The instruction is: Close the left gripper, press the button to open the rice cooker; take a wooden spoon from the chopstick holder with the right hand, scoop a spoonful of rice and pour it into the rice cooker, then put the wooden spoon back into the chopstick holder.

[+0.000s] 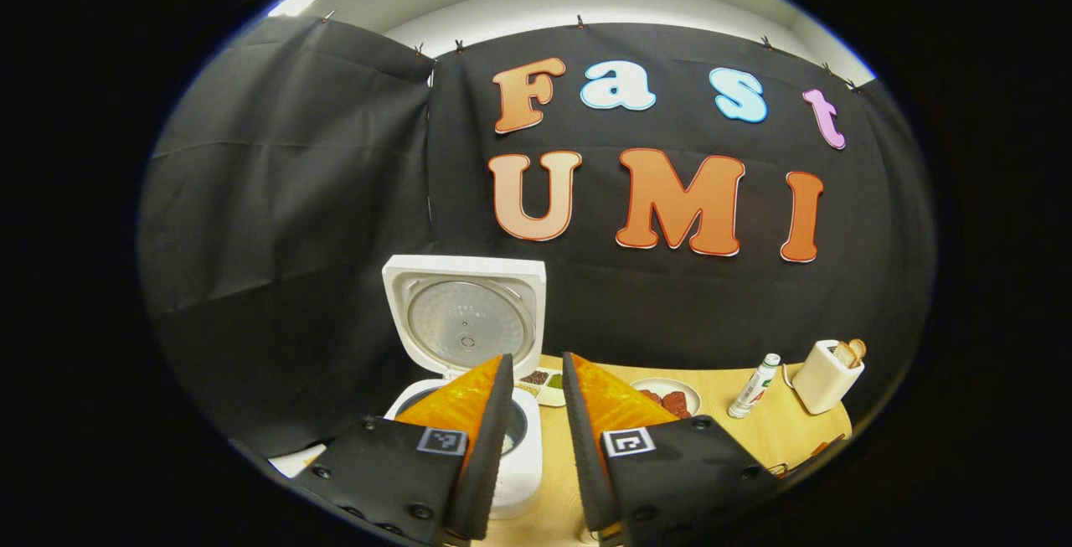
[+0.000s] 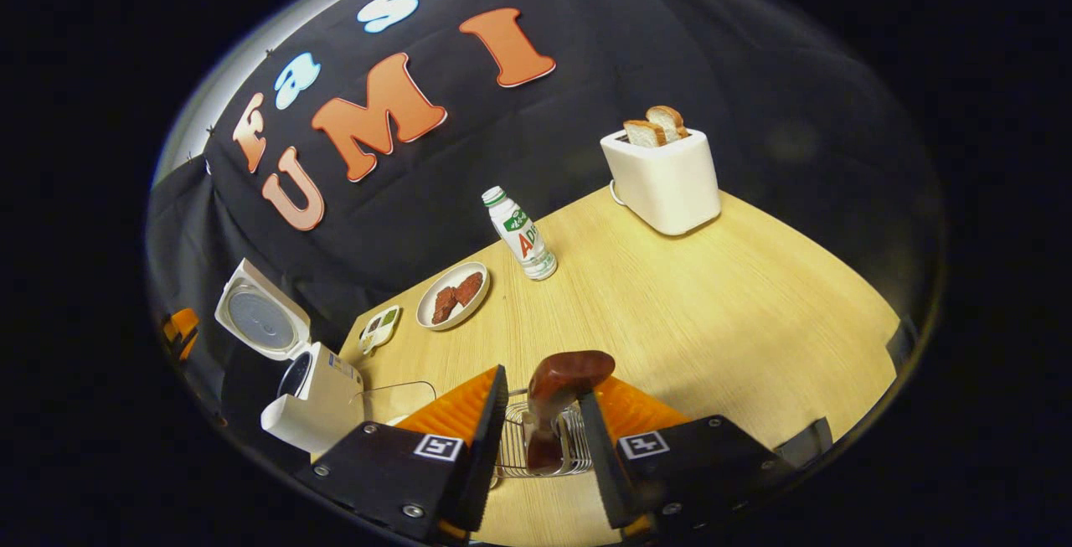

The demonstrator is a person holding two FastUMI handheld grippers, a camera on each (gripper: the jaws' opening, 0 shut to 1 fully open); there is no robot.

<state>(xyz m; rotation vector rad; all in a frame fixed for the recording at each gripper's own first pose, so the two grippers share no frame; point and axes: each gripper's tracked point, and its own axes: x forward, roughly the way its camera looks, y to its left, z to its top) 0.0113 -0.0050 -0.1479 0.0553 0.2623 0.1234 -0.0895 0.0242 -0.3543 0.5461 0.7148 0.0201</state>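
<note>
- In the left gripper view the rice cooker (image 1: 494, 446) stands at the table's (image 1: 779, 438) left end, its lid (image 1: 466, 317) swung upright and the inner pot open beneath.
- The left gripper (image 1: 536, 379) hangs just in front of the cooker with its fingers a narrow gap apart — nothing is held between them.
- Behind the fingers, along the back edge, lie a small divided dish (image 1: 544, 381) and a plate (image 1: 670, 396) of dark red pieces.
- Further right stand a bottle (image 1: 754, 386) and a toaster (image 1: 827, 375) with bread in its slots, near the right end.
- In the right gripper view the cooker (image 2: 314, 396) sits by the left corner, lid up.
- The right gripper (image 2: 543, 400) hovers over the wire chopstick holder (image 2: 536, 446) by the near edge, fingers apart.
- The wooden spoon (image 2: 559, 388) stands in that holder between the fingers — whether either finger touches it I cannot tell.
</note>
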